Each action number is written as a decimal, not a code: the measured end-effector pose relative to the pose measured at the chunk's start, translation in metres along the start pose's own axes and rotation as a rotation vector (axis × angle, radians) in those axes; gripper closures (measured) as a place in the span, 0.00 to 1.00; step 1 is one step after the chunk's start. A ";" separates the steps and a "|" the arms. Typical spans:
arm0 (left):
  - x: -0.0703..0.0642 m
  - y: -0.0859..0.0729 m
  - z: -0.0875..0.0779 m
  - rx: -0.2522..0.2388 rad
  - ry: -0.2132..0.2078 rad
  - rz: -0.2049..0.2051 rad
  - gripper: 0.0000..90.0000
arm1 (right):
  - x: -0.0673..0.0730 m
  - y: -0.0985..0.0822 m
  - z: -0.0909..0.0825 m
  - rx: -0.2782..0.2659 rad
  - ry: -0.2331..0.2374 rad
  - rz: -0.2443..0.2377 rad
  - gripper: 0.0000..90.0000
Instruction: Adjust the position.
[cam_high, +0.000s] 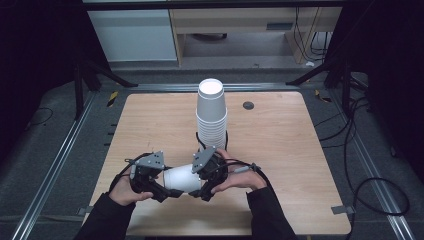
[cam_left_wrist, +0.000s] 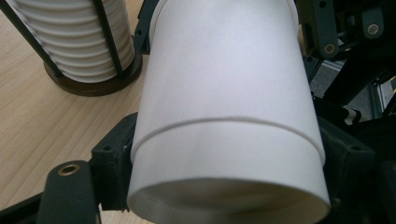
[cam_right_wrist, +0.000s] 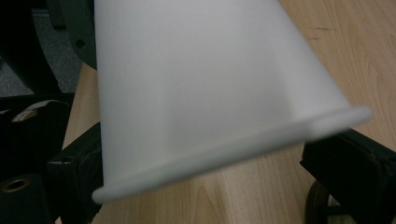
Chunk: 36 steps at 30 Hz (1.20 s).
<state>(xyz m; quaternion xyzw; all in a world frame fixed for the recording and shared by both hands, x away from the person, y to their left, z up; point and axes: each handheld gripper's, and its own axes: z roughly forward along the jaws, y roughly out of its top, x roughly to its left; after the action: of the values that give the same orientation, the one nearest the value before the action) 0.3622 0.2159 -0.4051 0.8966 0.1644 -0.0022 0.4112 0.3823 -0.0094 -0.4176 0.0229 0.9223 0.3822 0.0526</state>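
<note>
Nested white paper cups (cam_left_wrist: 224, 116) are being gripped sideways by the left gripper (cam_high: 165, 192). Their other end is being clamped between the right gripper (cam_high: 204, 192)'s jaws, above the wooden table (cam_high: 280, 150).

A white cup (cam_left_wrist: 229, 116) nested in another is gripped between the left claw's (cam_left_wrist: 224, 182) jaws; a cup stack (cam_left_wrist: 74, 37) stands on the counter (cam_left_wrist: 37, 126).

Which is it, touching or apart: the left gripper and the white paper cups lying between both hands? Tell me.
Touching: in the left gripper view, the left gripper clamps both sides of the nested white paper cups.
</note>
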 end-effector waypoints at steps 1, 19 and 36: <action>0.000 0.000 -0.001 -0.001 0.004 0.002 0.24 | 0.000 -0.001 -0.002 -0.006 0.004 0.008 0.09; 0.010 -0.008 -0.026 -0.113 0.056 -0.018 0.23 | -0.002 -0.025 -0.051 -0.261 -0.040 0.123 0.10; 0.005 -0.003 -0.026 -0.212 0.012 -0.005 0.23 | 0.009 -0.056 -0.034 -0.390 -0.011 0.232 0.09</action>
<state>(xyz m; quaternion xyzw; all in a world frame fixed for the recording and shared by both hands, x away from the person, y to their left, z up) 0.3627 0.2380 -0.3906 0.8477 0.1684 0.0197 0.5027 0.3696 -0.0726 -0.4339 0.1204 0.8217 0.5569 0.0168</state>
